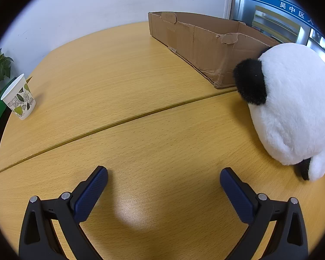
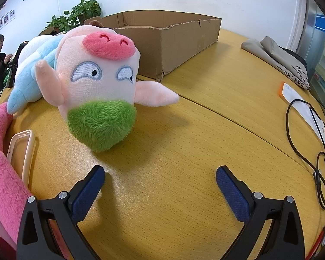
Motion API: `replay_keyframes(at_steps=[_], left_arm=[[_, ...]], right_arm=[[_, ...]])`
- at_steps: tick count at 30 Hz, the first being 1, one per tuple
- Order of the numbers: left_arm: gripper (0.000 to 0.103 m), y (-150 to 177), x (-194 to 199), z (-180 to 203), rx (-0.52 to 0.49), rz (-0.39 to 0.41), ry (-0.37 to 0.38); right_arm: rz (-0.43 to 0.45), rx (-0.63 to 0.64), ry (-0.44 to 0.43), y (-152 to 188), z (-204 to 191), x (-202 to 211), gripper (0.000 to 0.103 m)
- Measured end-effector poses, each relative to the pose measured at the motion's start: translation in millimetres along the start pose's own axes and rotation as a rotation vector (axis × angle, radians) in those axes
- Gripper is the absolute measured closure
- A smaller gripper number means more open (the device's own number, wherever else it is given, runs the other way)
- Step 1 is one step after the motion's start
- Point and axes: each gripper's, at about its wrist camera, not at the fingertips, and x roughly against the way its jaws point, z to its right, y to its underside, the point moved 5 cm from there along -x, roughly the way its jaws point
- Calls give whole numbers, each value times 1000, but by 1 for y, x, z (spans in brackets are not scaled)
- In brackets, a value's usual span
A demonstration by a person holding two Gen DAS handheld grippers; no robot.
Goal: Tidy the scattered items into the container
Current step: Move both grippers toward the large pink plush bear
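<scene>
Toys lie scattered on the yellow wooden table [image 2: 184, 195]: a pink plush pig with a green fuzzy tuft [image 2: 97, 82] just ahead of the right gripper [image 2: 160, 177], a white-and-black plush panda [image 1: 292, 99] right of the left gripper [image 1: 163, 178]. Both grippers hover spread apart, empty. The brown cardboard box [image 2: 173, 41] sits behind the toys.

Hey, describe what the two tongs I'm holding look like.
Both match: the left tongs and right tongs have black angular frames with triangular cutouts, silver round rivets at the joints, and dark blue textured pads on the fingers. No cables, markings or sleeves show.
</scene>
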Motion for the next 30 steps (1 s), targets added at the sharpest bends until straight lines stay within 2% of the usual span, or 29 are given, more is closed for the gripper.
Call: replay_keyframes(at_steps=[22, 30], left_arm=[[0, 0, 0, 0, -1, 0, 0], [0, -3, 0, 5, 33, 0, -23]], right_arm=[[0, 0, 0, 0, 0, 0, 0], [-1, 13, -9, -7, 1, -6, 0]])
